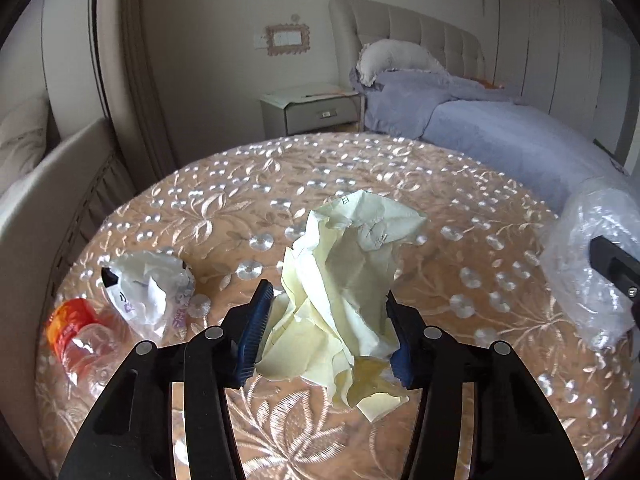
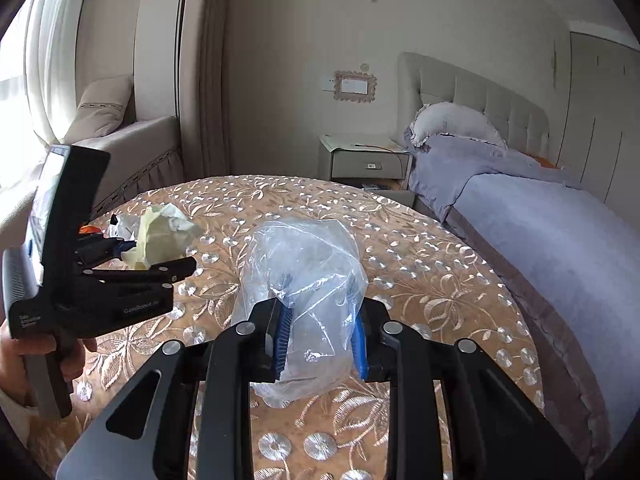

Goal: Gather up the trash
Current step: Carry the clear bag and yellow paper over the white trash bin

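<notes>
My left gripper (image 1: 326,328) is shut on a crumpled pale yellow paper (image 1: 344,264) and holds it above the round table; the paper also shows in the right wrist view (image 2: 160,240). My right gripper (image 2: 320,340) is shut on a clear plastic bag (image 2: 308,264), which also shows at the right edge of the left wrist view (image 1: 588,256). A crumpled white wrapper (image 1: 148,284) and a crushed clear bottle with an orange label (image 1: 76,332) lie on the table at the left.
The round table (image 1: 460,208) has a tan floral embroidered cloth. A bed with lilac bedding (image 1: 500,136) stands at the right, a nightstand (image 1: 316,110) behind the table, and a cushioned window seat (image 2: 132,148) at the left.
</notes>
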`<state>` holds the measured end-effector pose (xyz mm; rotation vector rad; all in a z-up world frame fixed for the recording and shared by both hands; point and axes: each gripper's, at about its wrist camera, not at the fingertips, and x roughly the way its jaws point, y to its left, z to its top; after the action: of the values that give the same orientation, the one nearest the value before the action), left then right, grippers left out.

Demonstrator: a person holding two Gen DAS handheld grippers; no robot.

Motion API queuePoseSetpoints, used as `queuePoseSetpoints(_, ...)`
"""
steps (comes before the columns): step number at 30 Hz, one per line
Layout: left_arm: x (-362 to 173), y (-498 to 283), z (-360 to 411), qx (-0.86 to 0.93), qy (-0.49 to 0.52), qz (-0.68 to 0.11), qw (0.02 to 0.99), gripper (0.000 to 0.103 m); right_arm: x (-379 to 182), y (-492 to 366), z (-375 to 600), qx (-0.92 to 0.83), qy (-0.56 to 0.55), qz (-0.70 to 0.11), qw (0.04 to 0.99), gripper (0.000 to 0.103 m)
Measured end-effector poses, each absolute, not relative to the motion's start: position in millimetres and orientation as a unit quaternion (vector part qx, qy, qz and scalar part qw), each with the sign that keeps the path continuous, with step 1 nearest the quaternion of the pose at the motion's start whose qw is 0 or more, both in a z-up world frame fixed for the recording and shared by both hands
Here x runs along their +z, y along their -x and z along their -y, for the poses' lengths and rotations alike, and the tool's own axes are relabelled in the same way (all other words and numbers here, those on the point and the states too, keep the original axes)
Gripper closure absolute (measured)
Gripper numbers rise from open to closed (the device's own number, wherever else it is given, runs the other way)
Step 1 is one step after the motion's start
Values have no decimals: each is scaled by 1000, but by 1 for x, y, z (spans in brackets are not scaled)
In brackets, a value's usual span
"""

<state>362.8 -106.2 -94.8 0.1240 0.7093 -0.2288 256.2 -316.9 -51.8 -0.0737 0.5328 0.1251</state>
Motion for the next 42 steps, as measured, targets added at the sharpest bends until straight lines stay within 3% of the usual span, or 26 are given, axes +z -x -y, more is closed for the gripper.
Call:
queuePoseSetpoints(8, -43, -287, 155, -161, -67, -288, 941, 52, -22, -193, 360, 25, 24, -217, 976, 76)
queuePoseSetpoints(18, -28, -223, 236, -235, -86, -257, 933, 52, -17, -131, 408, -45, 11, -195, 980, 76)
queuePoseSetpoints(30, -56, -174, 337, -331, -108, -277, 896, 52, -35, -74, 480, -140, -24, -196, 970, 76)
queuePoseSetpoints(42, -120, -149, 439, -385, -161, -329, 847, 51, -81, -43, 553, -211, -67, -233, 947, 76)
